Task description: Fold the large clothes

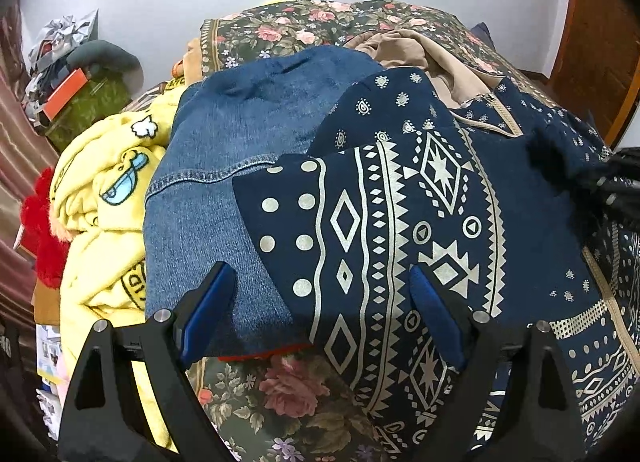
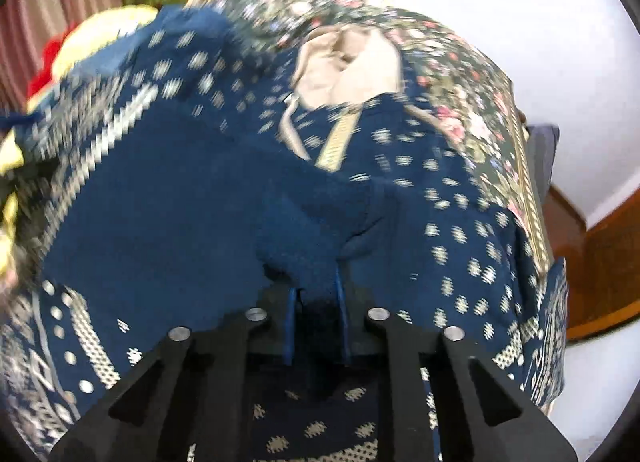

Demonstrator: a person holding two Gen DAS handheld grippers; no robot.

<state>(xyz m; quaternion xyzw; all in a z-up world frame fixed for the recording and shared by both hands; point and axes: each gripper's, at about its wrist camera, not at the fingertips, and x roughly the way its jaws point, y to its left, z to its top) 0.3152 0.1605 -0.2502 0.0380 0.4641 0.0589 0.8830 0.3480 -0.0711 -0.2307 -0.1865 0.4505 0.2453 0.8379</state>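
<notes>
A large navy garment with a cream geometric print (image 1: 400, 222) lies spread over a bed, partly over a blue denim piece (image 1: 224, 166). My left gripper (image 1: 320, 286) hovers open just above the garment's near left edge, its blue pads (image 1: 208, 310) apart with the printed corner and denim hem between them. In the blurred right wrist view, the same navy garment (image 2: 200, 190) fills the frame. My right gripper (image 2: 316, 290) is shut on a bunched fold of its plain navy cloth (image 2: 304, 234).
A floral bedcover (image 1: 288, 394) lies under the clothes. A yellow cartoon-print blanket (image 1: 104, 198) and red fluffy cloth (image 1: 40, 230) sit at the left, a beige garment (image 1: 408, 50) behind. Clutter and a green box (image 1: 84, 102) stand far left; a wooden door (image 1: 600, 54) is at the right.
</notes>
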